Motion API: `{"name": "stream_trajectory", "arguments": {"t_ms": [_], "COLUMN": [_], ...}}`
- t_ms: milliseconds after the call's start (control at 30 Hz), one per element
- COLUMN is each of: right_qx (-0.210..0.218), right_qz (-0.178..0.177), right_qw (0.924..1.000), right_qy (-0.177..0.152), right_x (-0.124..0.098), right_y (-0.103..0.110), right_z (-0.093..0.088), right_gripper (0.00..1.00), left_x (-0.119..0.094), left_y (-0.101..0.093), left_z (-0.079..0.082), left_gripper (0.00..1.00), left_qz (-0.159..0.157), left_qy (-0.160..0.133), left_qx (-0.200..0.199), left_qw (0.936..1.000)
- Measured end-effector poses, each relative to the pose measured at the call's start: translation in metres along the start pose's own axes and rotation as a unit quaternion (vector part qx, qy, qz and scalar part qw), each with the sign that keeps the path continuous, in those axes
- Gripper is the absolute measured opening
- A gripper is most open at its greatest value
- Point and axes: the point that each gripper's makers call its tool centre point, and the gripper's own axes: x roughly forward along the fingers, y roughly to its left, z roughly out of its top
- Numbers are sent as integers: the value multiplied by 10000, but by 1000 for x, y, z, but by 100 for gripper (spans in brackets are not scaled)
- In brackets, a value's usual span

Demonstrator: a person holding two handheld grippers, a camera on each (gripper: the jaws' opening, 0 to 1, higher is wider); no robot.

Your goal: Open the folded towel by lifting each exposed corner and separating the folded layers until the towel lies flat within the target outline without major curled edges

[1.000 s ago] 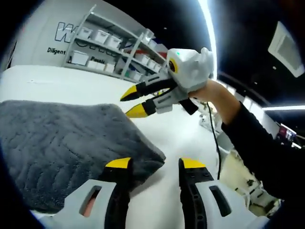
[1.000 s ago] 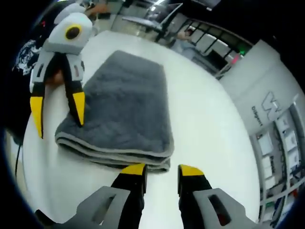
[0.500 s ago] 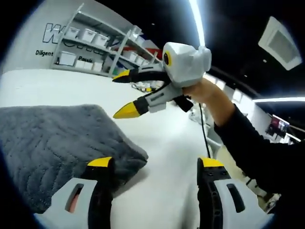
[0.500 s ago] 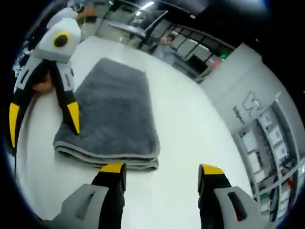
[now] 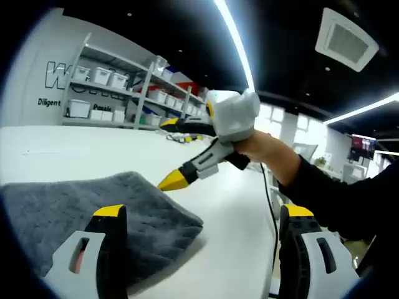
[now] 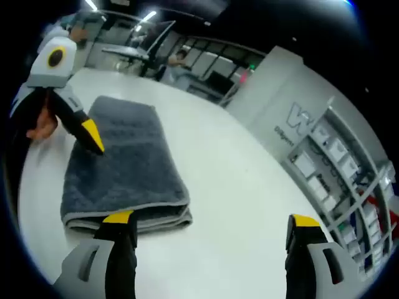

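Left gripper (image 5: 202, 218) jaws wide apart, holding nothing; right gripper (image 6: 212, 227) same. Folded grey towel (image 6: 121, 165) on white table (image 6: 237, 199). Beyond: shelves (image 5: 118, 93) with white bins, wall lettering "W", "Diligent"; ceiling light strips (image 5: 234, 37)

Folded grey towel (image 5: 93, 208) — fingers (image 5: 112, 215) apart

My right claw (image 6: 209, 224) has its jaws spread wide over bare white worktop (image 6: 237, 187), with open room ahead and to the right. The folded grey towel (image 6: 121, 165) lies by its left jaw, blocking that side. My left claw (image 6: 53, 93) hangs over the towel's far edge. Shelving (image 5: 112, 87) with bins stands well beyond the worktop.
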Motion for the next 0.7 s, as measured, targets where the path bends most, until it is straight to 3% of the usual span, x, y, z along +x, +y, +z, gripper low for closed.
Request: {"name": "stream_trajectory", "arguments": {"t_ms": [133,367,467,567,700], "right_qx": [67,136,276,398,636], "right_qz": [-206,-499,-607,-663,-702], "right_qw": [9998,9983,9966,9951,9925], "right_qy": [5,-279,-482,-608,-773], "right_x": [-12,-38,-47,-54,-62], "right_y": [-1,5,9,18,31], "right_z": [7,29,41,50,60], "right_gripper": [100,100,99,95,98], "left_x": [-24,-80,-101,-128,-160], "left_y": [35,101,116,133,148], "left_z": [14,40,43,41,48], "left_gripper": [98,97,96,91,92], "left_qz": [484,1334,1505,1725,1947], "left_qy": [-115,-437,-437,-236,-259], "left_qx": [630,641,684,718,865], "left_qw": [9968,9880,9853,9821,9767]}}
